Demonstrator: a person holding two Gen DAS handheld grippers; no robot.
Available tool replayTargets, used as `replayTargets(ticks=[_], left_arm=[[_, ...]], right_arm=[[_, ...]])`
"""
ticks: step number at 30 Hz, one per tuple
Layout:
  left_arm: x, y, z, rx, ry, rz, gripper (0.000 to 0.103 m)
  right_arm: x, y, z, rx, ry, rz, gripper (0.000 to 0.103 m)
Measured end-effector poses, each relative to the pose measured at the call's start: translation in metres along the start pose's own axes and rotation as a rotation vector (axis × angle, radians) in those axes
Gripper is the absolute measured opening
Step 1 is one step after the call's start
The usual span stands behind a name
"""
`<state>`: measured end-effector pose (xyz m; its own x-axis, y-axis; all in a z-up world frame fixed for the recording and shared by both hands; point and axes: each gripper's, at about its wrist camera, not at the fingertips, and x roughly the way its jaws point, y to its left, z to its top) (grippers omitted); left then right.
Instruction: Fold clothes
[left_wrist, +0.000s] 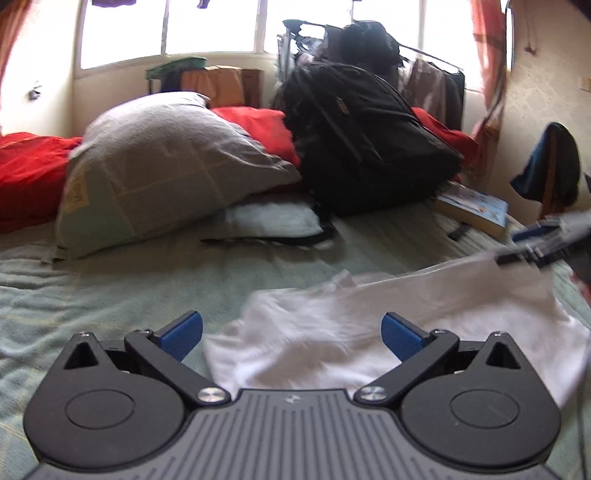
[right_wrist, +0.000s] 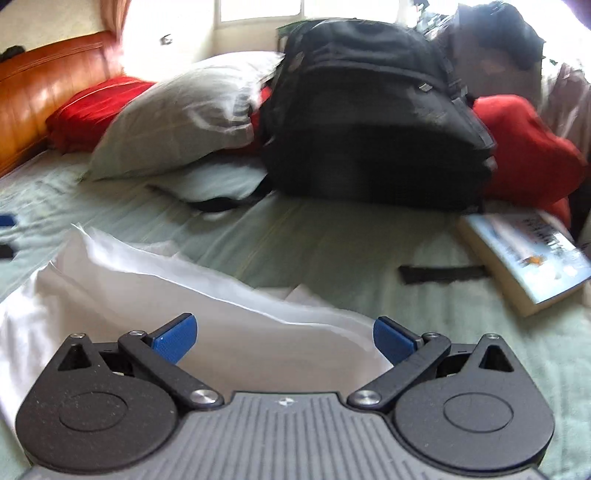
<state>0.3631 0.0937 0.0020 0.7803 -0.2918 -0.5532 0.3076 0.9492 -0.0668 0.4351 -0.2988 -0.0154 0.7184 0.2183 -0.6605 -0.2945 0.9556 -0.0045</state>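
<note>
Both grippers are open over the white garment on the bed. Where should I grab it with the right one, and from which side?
Judging by its pose, take the white garment at its raised ridge, the crease running diagonally ahead of the right gripper. Come from the near side, straight ahead and slightly down: that fold stands proud of the green bedspread, so the open jaws can close across it without scooping bedding.

Garment (left_wrist: 388, 332) on bed (left_wrist: 110, 295); behind it pillow (left_wrist: 166, 173) left, backpack (left_wrist: 369, 147) right, book (left_wrist: 476, 212) far right.

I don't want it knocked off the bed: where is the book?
The book lies on the bed's right side in the right wrist view, in front of the black backpack, right of the white garment.
</note>
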Motion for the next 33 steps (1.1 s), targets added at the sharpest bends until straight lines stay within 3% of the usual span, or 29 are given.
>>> replayTargets(ticks=[6,8,10,13,16,18,22,24,26,28,33], left_arm=[[0.006,-0.021,-0.018,0.062,0.047,-0.163,0.102],[0.014,-0.022,-0.022,0.038,0.071,-0.198,0.102],[0.019,-0.018,-0.023,-0.019,0.092,-0.199,0.102],[0.010,-0.005,-0.023,-0.084,0.054,-0.197,0.102],[0.007,0.016,-0.020,-0.205,0.051,-0.237,0.102],[0.010,0.027,-0.018,-0.265,0.056,-0.269,0.102],[0.016,0.038,-0.020,-0.328,0.021,-0.250,0.100],[0.019,0.058,-0.023,-0.451,-0.011,-0.226,0.096],[0.025,0.076,-0.027,-0.554,0.002,-0.207,0.068],[0.032,0.088,-0.030,-0.617,0.025,-0.189,0.056],[0.050,0.085,-0.034,-0.561,0.104,-0.172,0.053]], right_arm=[[-0.021,-0.004,-0.011,0.021,-0.018,0.063,0.103],[-0.030,0.001,-0.022,0.006,-0.013,0.101,0.103],[-0.038,0.007,-0.035,-0.011,0.002,0.131,0.103],[-0.049,0.019,-0.057,-0.037,0.017,0.145,0.103],[-0.059,0.028,-0.074,-0.050,0.016,0.156,0.103],[-0.062,0.032,-0.081,-0.043,0.013,0.167,0.103],[-0.061,0.037,-0.085,-0.004,0.005,0.190,0.103],[-0.062,0.038,-0.086,0.015,0.001,0.203,0.103],[-0.062,0.039,-0.088,0.028,-0.002,0.219,0.103],[-0.060,0.039,-0.089,0.043,0.001,0.231,0.103],[-0.054,0.037,-0.093,0.083,0.007,0.241,0.103]])
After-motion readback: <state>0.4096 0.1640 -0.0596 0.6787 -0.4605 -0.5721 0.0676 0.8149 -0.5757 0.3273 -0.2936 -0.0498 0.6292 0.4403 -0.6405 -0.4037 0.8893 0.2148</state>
